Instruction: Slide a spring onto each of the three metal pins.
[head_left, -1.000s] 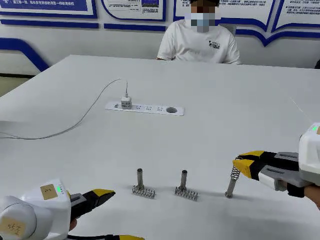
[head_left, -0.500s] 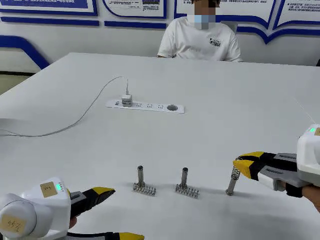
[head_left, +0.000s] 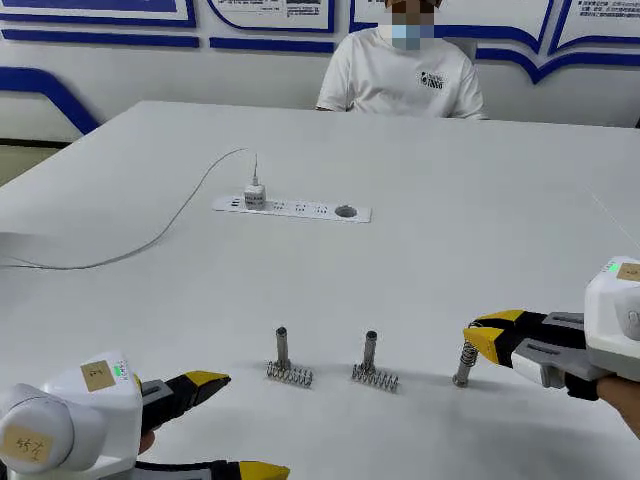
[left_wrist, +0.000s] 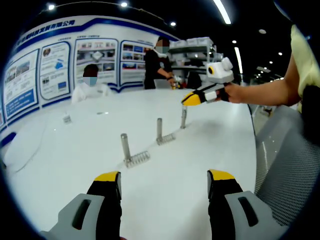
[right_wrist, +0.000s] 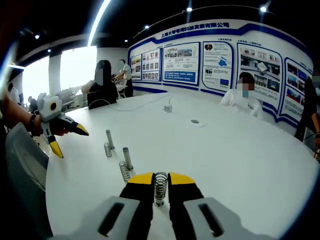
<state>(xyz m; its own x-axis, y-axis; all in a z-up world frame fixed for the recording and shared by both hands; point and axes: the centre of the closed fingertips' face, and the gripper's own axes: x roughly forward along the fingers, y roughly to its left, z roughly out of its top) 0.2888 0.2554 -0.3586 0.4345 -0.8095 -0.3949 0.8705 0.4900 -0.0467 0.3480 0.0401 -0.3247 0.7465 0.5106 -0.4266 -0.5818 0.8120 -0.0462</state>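
Three metal pins stand upright in a row on the white table: left pin (head_left: 282, 344), middle pin (head_left: 370, 348), right pin (head_left: 461, 374). One spring (head_left: 290, 374) lies at the left pin's foot, and a second spring (head_left: 376, 377) lies at the middle pin's foot. My right gripper (head_left: 482, 336) is shut on a third spring (right_wrist: 160, 185), which sits over the top of the right pin (right_wrist: 159, 202). At the near left my left gripper (head_left: 234, 424) stands open with nothing in it, well short of the pins (left_wrist: 124, 147).
A white power strip (head_left: 292, 209) with a plugged-in charger and a cable (head_left: 150, 240) lies mid-table. A person in a white shirt (head_left: 400, 75) sits at the far edge. Bare tabletop lies around the pins.
The right gripper and its spring have sunk slightly lower on the right pin. The left gripper has stayed put; the head camera has tilted a little.
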